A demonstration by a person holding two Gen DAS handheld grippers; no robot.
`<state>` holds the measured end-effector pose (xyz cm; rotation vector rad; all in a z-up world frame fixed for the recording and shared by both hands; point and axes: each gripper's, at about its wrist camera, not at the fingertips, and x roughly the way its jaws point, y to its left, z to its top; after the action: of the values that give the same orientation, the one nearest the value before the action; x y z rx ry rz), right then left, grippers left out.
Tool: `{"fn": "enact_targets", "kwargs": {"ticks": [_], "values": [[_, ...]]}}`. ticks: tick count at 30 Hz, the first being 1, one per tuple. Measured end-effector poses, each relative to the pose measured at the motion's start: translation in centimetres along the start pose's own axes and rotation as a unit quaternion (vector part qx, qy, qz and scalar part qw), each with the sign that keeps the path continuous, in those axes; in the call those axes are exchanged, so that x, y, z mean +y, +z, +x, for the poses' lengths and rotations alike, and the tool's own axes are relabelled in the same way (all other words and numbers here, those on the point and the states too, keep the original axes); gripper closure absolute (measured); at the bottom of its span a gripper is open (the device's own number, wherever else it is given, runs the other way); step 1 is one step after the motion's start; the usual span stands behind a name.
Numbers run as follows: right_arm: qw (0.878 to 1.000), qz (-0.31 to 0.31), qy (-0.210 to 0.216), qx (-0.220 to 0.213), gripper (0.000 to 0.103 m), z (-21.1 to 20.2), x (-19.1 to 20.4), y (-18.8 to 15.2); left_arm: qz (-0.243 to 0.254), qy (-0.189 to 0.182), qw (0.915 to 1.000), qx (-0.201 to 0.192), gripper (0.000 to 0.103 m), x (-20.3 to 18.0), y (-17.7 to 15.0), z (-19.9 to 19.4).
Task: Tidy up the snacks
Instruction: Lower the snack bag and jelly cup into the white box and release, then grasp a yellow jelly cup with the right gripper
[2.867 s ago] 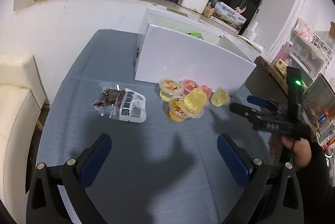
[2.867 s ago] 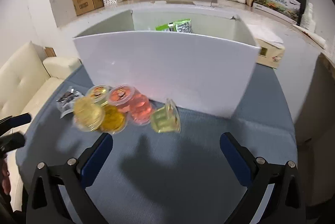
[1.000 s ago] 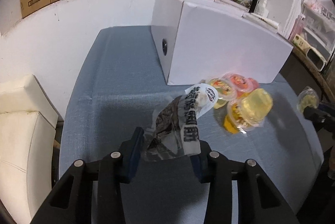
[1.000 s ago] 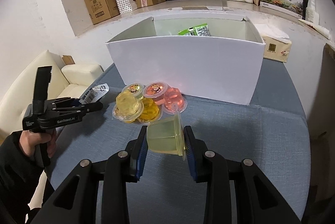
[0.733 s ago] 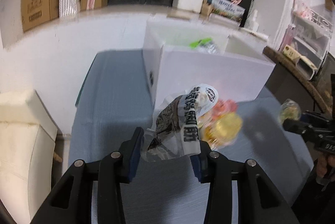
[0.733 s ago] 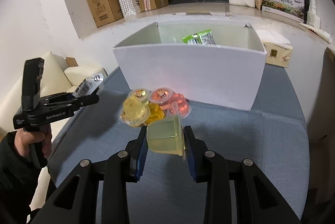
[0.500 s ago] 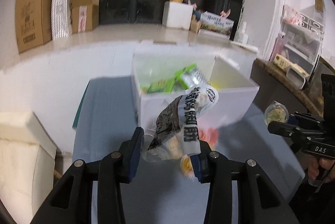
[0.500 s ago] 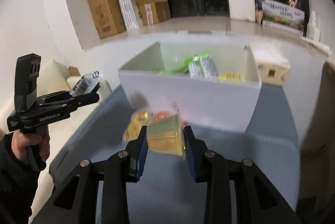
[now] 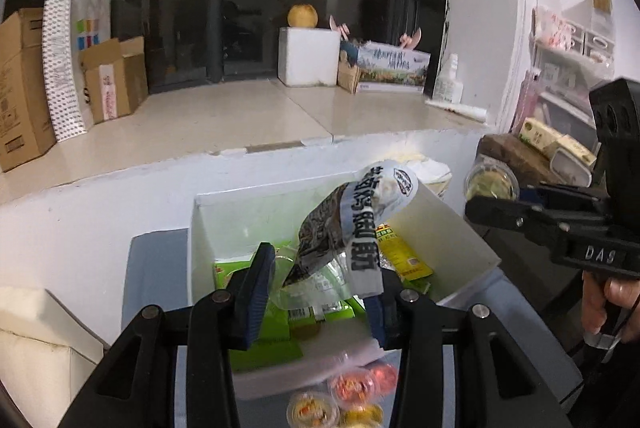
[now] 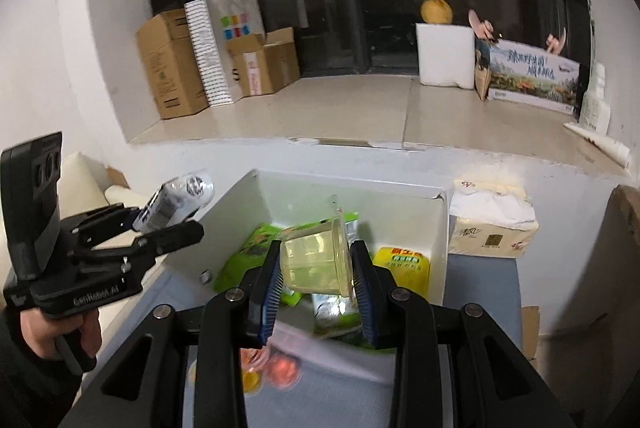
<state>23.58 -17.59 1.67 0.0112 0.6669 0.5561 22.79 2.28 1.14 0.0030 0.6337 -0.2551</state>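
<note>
My left gripper (image 9: 316, 292) is shut on a clear snack packet (image 9: 352, 224) with dark contents and holds it above the open white box (image 9: 460, 228). My right gripper (image 10: 316, 280) is shut on a pale yellow jelly cup (image 10: 316, 256), also raised over the white box (image 10: 436, 228). The box holds green packets (image 10: 256, 248) and a yellow packet (image 10: 404, 264). Several jelly cups (image 9: 348, 396) lie on the blue table in front of the box. The right gripper with its cup (image 9: 492, 184) shows in the left wrist view, and the left gripper with its packet (image 10: 176, 204) in the right wrist view.
A tissue pack (image 10: 492, 228) sits right of the box. A wide ledge (image 10: 360, 108) behind carries cardboard boxes (image 10: 168, 64), a white foam box (image 10: 444, 52) and a printed carton (image 10: 528, 76). A cream sofa (image 9: 36, 348) stands at the left.
Both grippers closed on their snacks, lifted them off the table and carried them up over the open box. The view now looks down into the box.
</note>
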Motion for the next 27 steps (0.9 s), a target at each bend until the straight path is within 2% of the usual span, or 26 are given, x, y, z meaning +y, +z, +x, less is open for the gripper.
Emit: {"fn": "enact_targets", "kwargs": {"ticks": [3, 5, 6, 7, 8, 9, 10, 17, 23, 27], "values": [[1.0, 0.011, 0.002, 0.01, 0.067, 1.5, -1.2, 0.1, 0.003, 0.008, 0.9999, 0.01, 0.057, 0.1, 0.0, 1.6], [1.0, 0.013, -0.002, 0.016, 0.067, 2.4, -1.6, 0.0, -0.001, 0.007, 0.9999, 0.016, 0.051, 0.3, 0.0, 2.3], [1.0, 0.016, -0.006, 0.018, 0.067, 2.7, -1.8, -0.1, 0.0, 0.009, 0.9998, 0.017, 0.046, 0.4, -0.1, 2.5], [1.0, 0.018, -0.011, 0.019, 0.065, 3.0, -2.1, -0.1, -0.002, 0.01, 0.9998, 0.019, 0.031, 0.4, -0.1, 2.7], [0.999, 0.021, -0.018, 0.021, 0.041, 3.2, -2.3, -0.2, -0.006, 0.012, 0.9997, 0.022, 0.011, 0.6, -0.2, 2.9], [0.999, 0.029, -0.027, 0.021, 0.008, 3.3, -2.6, -0.3, -0.009, 0.014, 0.9996, 0.021, 0.003, 0.6, -0.3, 2.9], [0.999, 0.037, -0.03, 0.015, 0.001, 3.2, -2.9, -0.4, -0.011, 0.015, 0.9997, 0.017, 0.0, 0.7, -0.4, 2.8], [0.998, 0.062, -0.031, 0.006, 0.0, 1.9, -4.0, -0.8, -0.006, 0.025, 0.9996, 0.015, 0.0, 1.0, -1.1, 2.1], [0.998, 0.059, -0.008, -0.009, 0.0, 0.3, -2.9, -0.8, 0.003, 0.027, 0.9995, 0.017, 0.0, 0.5, -1.2, 1.2], [0.999, 0.047, -0.008, -0.018, 0.0, -1.2, -1.7, -1.8, 0.001, 0.022, 0.9996, 0.018, 0.0, -0.1, -1.9, -0.4]]}}
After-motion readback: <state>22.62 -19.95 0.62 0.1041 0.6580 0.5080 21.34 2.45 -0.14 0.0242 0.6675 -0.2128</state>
